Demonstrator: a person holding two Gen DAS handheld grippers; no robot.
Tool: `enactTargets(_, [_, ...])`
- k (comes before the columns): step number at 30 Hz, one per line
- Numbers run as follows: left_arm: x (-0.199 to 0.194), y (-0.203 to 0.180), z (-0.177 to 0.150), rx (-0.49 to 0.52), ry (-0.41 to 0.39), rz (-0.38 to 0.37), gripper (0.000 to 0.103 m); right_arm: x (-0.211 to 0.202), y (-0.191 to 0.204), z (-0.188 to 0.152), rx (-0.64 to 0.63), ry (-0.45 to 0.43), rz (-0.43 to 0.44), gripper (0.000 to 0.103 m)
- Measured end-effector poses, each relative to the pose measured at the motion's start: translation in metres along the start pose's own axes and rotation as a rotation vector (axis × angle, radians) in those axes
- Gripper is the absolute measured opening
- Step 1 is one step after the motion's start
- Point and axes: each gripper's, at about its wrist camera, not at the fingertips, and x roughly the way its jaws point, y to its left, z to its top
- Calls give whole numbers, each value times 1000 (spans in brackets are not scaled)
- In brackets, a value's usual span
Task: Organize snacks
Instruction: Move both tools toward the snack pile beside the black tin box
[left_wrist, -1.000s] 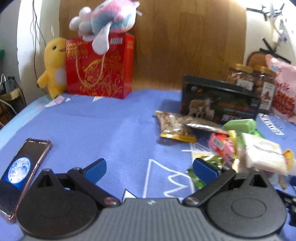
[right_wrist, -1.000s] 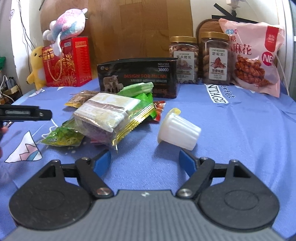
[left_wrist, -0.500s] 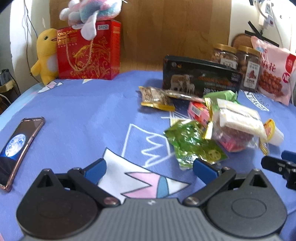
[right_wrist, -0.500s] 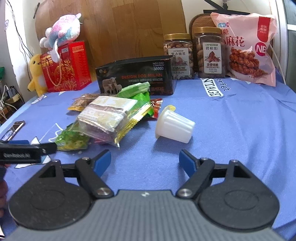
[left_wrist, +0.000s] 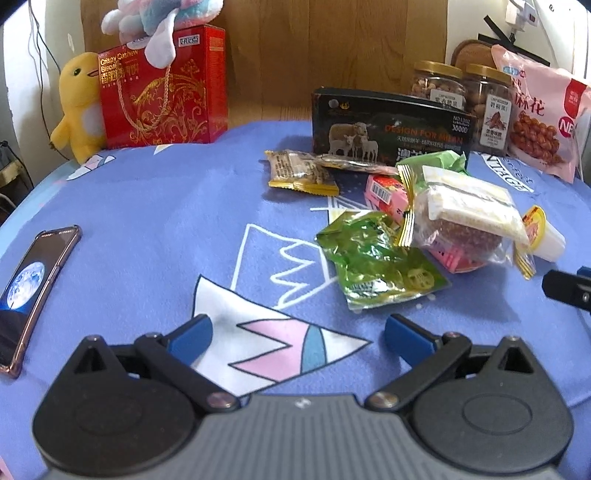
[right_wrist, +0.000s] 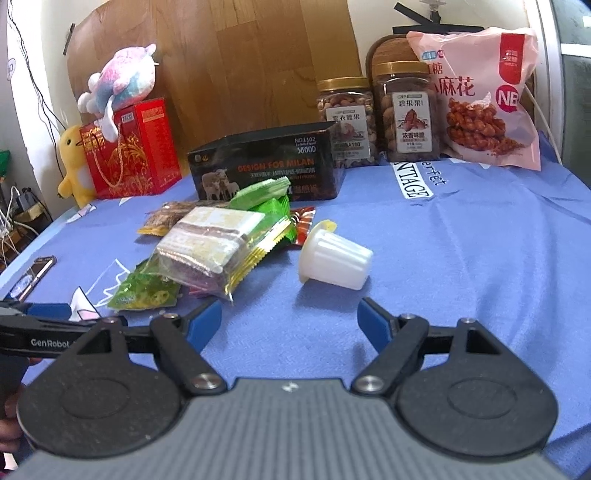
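Two hand-held grippers hover low over a table (left_wrist: 155, 206) covered with a blue printed cloth. The left gripper (left_wrist: 297, 338) has its blue-tipped fingers (left_wrist: 190, 334) spread wide, holding nothing, above a white, pink and blue patch of the cloth print. The right gripper (right_wrist: 291, 319) likewise has its fingers (right_wrist: 373, 323) spread and empty; a white ribbed jelly cup (right_wrist: 334, 260) lies on its side just ahead of them, its yellow lid facing the snack pile. That pile sits near the middle of the table: a crumpled green foil packet (left_wrist: 376, 264) at the near edge, a clear-wrapped pastry pack (left_wrist: 465, 218) with gold crimped ends resting on a pink box (left_wrist: 384, 192), a light green packet (left_wrist: 432, 160) behind these, and a brown snack packet with yellow ends (left_wrist: 299, 171) apart to the left. Behind the pile stands a black box printed with sheep (left_wrist: 391, 127), and behind it two gold-lidded nut jars (right_wrist: 349, 122) side by side, with a pink bag of fried twists (right_wrist: 480, 96) leaning at the far right. At the far left a red gift box (left_wrist: 162, 88) carries a pastel plush toy (left_wrist: 159, 18) on top, with a yellow plush duck (left_wrist: 79, 103) touching its side. A phone (left_wrist: 31, 286) with its screen lit lies flat near the left table edge. In the right wrist view, the left gripper's body enters at lower left, a hand (right_wrist: 11, 424) partly visible beneath it.
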Motion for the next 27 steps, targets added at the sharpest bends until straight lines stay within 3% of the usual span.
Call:
enactTargets(7, [-1,0,7,2,42,6,103,-7,9,4,-35,-37,40,83])
enactTargets(20, [-5,-7,26,44,-4,-3,103,-4,16,12,-90,-69,62,83])
enactTargets(27, [-3,-11,34,56,-21,-56,103,-4,13,14,-104,-83,68,83])
